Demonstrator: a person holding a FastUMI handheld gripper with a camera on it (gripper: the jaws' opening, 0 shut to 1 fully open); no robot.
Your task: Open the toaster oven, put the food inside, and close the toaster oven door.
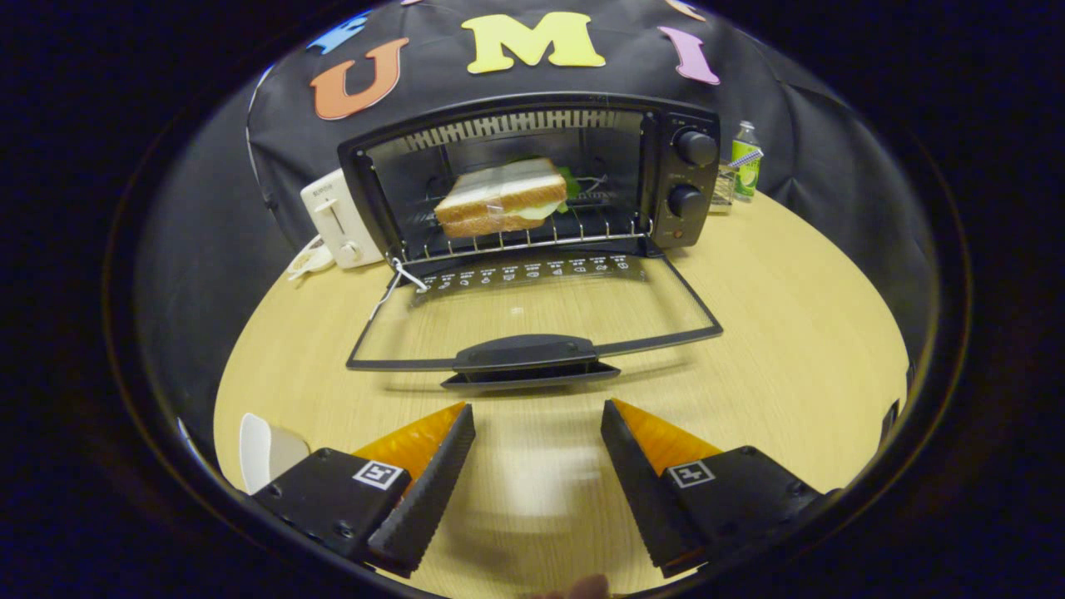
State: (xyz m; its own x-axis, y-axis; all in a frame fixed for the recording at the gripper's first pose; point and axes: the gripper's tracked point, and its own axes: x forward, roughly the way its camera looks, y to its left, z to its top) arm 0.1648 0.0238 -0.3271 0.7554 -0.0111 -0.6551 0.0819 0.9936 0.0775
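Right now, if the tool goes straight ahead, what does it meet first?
The open tool points at the door handle of the lowered toaster oven door, just beyond its fingers; likely that first, though height is unclear.

Pale wood-grain counter (790,333) bearing a black toaster oven (532,179) with its door (532,320) lowered, a white toaster (339,220) just beside it, a green-labelled bottle (746,162) opposite, and a white object (266,453) near the gripper (538,428), whose fingers stand spread, holding nothing.

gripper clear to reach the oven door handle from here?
Probably yes. The gripper is open and empty, and the door handle sits just ahead of its fingers with only bare table between.
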